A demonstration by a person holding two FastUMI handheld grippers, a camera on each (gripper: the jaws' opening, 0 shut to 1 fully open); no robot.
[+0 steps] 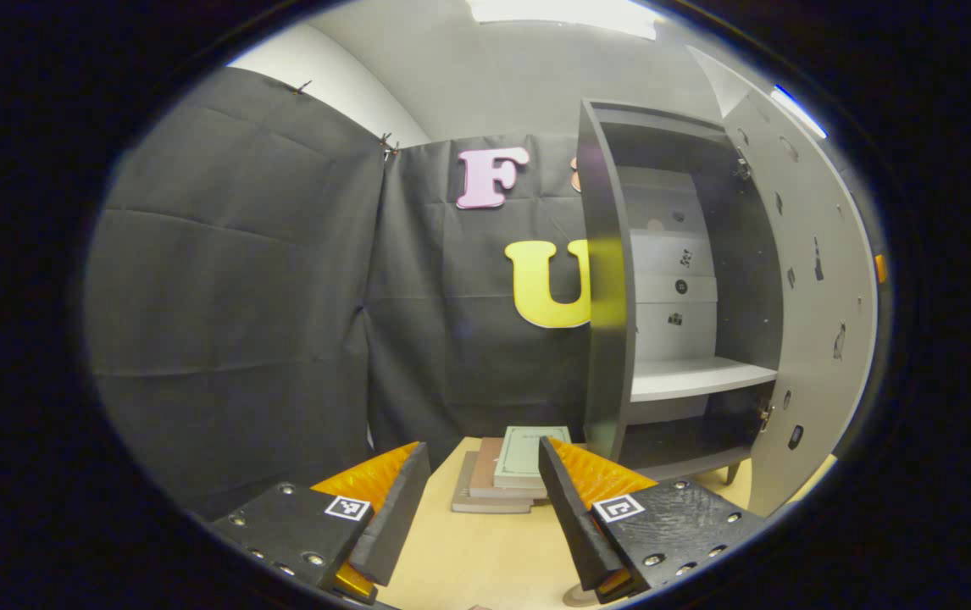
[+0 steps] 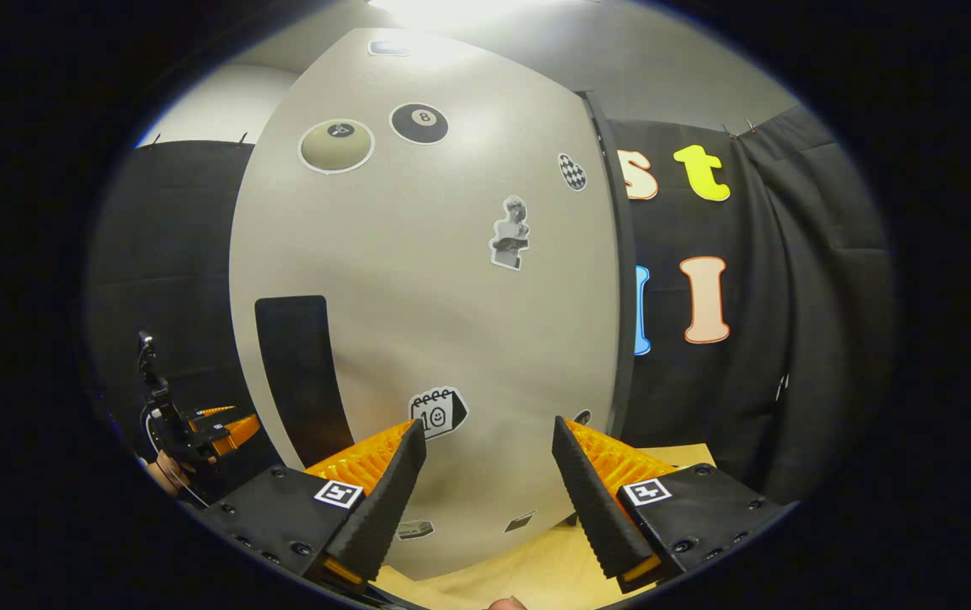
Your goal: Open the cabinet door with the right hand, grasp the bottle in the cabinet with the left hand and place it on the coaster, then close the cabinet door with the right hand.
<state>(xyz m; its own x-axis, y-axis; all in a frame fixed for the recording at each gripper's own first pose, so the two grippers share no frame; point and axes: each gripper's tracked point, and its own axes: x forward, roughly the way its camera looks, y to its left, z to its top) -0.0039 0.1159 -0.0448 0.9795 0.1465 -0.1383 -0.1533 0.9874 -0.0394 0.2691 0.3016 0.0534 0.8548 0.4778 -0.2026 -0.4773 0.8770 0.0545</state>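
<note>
Two tongs, both spread, nothing between fingers. Left tongs (image 1: 481,500) over bare bench (image 1: 485,551), book stack (image 1: 507,479) just ahead, clear air around. Cabinet (image 1: 613,339) right of stack, door (image 1: 807,339) swung wide, shelf (image 1: 697,377) bare; bottle not discernible. Right tongs (image 2: 490,483) near door's stickered outer face, black handle (image 2: 299,373) upright, at left.

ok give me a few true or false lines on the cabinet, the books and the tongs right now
1. The cabinet door stands open. True.
2. The left tongs are shut on a bottle. False: they are open and hold nothing.
3. A stack of books lies on the table beside the cabinet. True.
4. The right tongs grip the dark door handle. False: they are open, facing the door's stickered front.
</note>
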